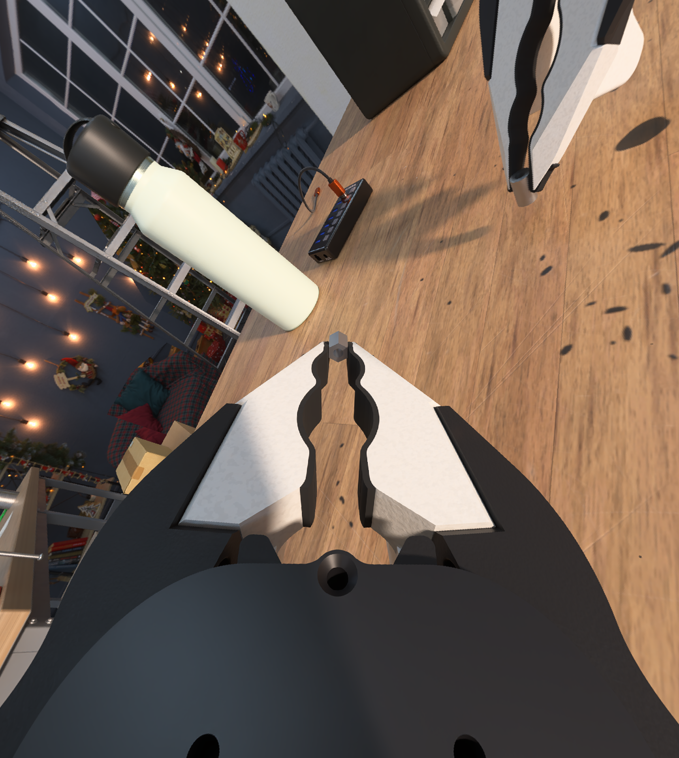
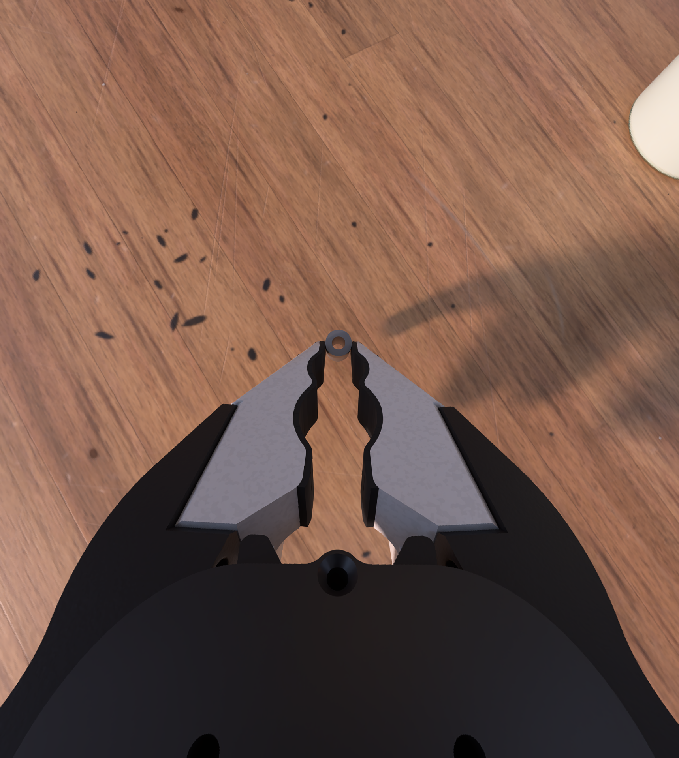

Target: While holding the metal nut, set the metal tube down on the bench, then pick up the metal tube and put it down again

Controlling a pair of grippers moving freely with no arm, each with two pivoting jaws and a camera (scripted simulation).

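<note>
one metal nut point(image 1: 337, 346) in left gripper point(image 1: 338, 353), one metal tube point(image 2: 337, 346) in right gripper point(image 2: 337, 352) (end-on)

The right gripper point(image 2: 337, 348) pinches the metal tube point(image 2: 337, 342) between its fingers point(image 2: 320, 357), the tube seen end-on with its bore showing. Below lies the wooden worktop point(image 2: 247, 164), flecked with dark specks. A cream bottle point(image 2: 678, 115) stands at upper right.
</note>
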